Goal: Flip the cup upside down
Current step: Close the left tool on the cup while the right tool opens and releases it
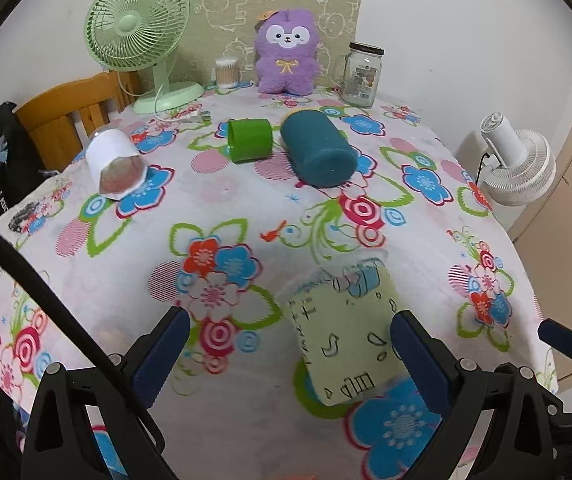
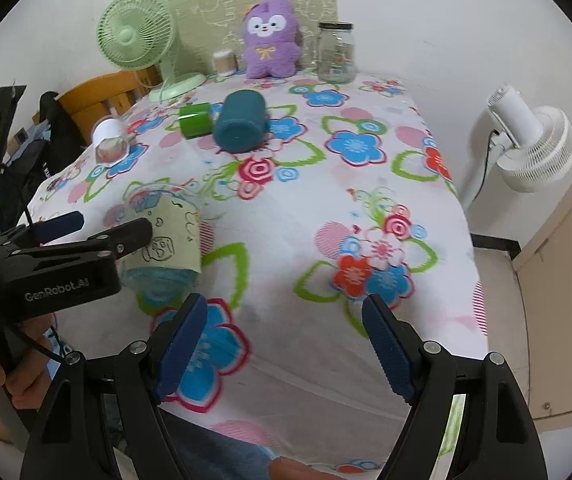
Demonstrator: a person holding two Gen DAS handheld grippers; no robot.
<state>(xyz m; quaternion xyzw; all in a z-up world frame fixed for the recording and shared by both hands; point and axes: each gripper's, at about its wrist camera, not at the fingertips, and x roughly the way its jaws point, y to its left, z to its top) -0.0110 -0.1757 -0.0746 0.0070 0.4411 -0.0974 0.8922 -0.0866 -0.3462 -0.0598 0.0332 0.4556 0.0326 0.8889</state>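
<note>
**Left gripper lined up on the lying cup, nothing gripped**

Left wrist view: the left gripper (image 1: 290,344) is spread wide. The pale yellow-green printed cup (image 1: 340,336) lies on its side on the floral tablecloth (image 1: 245,200), clear rim pointing away. It sits off-centre, right beside the right finger, apparently untouched. Likely positioned for a side grasp before turning it over.

Right wrist view: the right gripper (image 2: 286,344) is also wide, holding nothing, over bare cloth well apart from the cup (image 2: 165,236); probably kept clear.
</note>
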